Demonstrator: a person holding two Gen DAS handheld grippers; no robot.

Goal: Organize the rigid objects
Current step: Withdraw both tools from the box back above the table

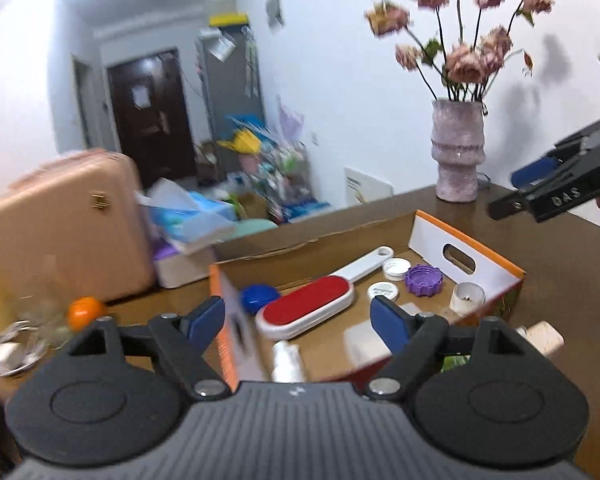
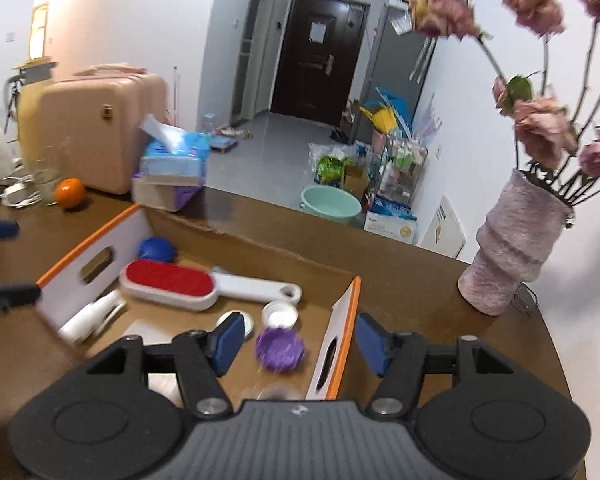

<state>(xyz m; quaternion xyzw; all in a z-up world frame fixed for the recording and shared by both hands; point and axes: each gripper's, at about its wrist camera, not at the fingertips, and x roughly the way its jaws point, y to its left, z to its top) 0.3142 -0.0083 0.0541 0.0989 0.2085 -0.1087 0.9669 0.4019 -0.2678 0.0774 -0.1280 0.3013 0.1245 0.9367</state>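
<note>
Both jaws apart, gripping nothing: left gripper (image 1: 298,320) and right gripper (image 2: 300,342) above the cardboard box (image 1: 466,258). Inside: red lint brush (image 1: 306,306), purple cap (image 2: 280,348), possibly 3 white lids, blurred.

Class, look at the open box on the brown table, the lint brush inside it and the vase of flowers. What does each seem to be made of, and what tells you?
Orange-edged open box: probably corrugated cardboard, matt brown inside, with a torn edge.
Red-and-white lint brush: glossy white plastic body, seemingly; the red pad looks like velvety fabric.
Pinkish ribbed vase: likely ceramic or stone, with a rough, speckled, matt surface.
</note>
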